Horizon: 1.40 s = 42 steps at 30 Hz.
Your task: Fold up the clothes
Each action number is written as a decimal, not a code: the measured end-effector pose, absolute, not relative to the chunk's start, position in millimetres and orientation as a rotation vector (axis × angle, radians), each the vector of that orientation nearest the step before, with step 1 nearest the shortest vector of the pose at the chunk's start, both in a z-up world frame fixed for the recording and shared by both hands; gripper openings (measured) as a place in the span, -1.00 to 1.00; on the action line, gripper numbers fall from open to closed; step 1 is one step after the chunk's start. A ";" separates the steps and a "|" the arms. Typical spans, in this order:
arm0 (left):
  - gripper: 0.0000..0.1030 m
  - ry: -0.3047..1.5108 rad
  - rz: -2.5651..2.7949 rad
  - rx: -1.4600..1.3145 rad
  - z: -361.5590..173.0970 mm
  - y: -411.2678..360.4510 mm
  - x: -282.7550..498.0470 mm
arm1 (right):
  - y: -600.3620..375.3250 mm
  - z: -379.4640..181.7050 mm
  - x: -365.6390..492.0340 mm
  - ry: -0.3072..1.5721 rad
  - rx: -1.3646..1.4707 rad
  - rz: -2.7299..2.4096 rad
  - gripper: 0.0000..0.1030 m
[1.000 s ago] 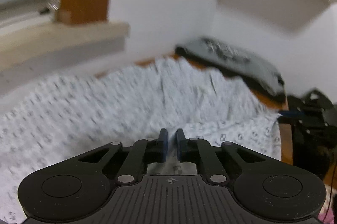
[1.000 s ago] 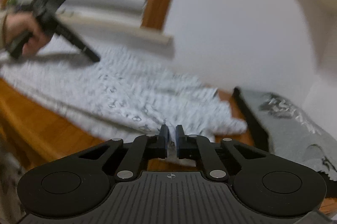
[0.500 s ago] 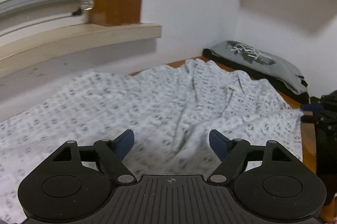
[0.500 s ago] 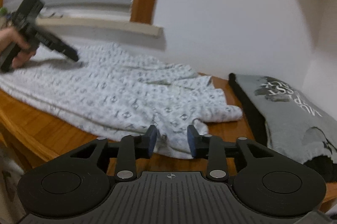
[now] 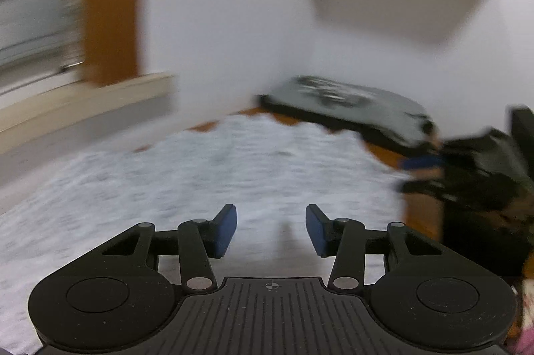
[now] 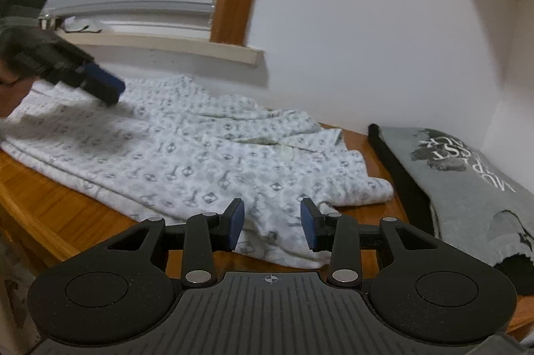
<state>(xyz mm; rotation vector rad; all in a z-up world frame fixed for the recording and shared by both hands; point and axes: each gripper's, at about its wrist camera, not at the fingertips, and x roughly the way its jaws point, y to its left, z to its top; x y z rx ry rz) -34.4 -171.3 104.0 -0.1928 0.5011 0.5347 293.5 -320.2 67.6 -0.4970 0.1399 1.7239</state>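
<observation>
One patterned shirt lies spread and rumpled on the wooden surface, apparently not yet folded, beside a folded grey garment by the white wall. Both the left gripper and right gripper hover over the shirt, jaws open and empty, below a window sill.

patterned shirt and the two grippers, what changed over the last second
Both grippers let go: the left gripper and right gripper, shut on the patterned shirt a second ago, now stand open with nothing between their fingers. The shirt has settled flatter on the wooden table. The folded grey shirt stayed put by the wall.
</observation>
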 end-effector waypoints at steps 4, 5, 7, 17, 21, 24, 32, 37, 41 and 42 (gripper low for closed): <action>0.04 0.568 0.425 -0.129 88.5 -203.1 11.1 | -325.5 67.5 296.8 0.155 -0.490 1.718 -0.25; 0.04 0.587 0.413 -0.108 83.6 -207.6 19.0 | -326.9 67.2 297.3 0.158 -0.489 1.718 -0.25; 0.04 0.622 0.400 -0.070 74.2 -213.4 30.7 | -329.8 66.0 297.4 0.168 -0.494 1.725 -0.24; -0.98 0.552 0.428 -0.057 82.5 -208.0 21.4 | -324.8 57.7 278.3 0.062 -0.572 1.683 -0.07; -0.98 0.527 0.431 -0.069 93.1 -207.6 16.4 | -320.9 54.4 269.2 0.005 -0.606 1.656 -0.07; -0.98 0.522 0.423 -0.089 94.5 -207.2 13.7 | -315.8 53.9 268.5 -0.032 -0.614 1.609 -0.19; -0.71 0.522 0.467 -0.138 91.1 -199.9 -3.5 | -307.6 52.8 304.1 0.116 -0.612 1.607 -0.52; -0.13 0.477 0.591 -0.158 101.2 -181.9 -38.0 | -315.3 65.4 345.8 0.309 -0.429 1.677 -0.22; 0.28 0.471 0.710 -0.204 103.2 -153.7 -86.5 | -325.5 79.5 373.5 0.378 -0.277 1.669 -0.21; 0.29 0.472 0.740 -0.214 102.9 -147.0 -99.5 | -325.9 82.1 374.7 0.378 -0.255 1.663 -0.21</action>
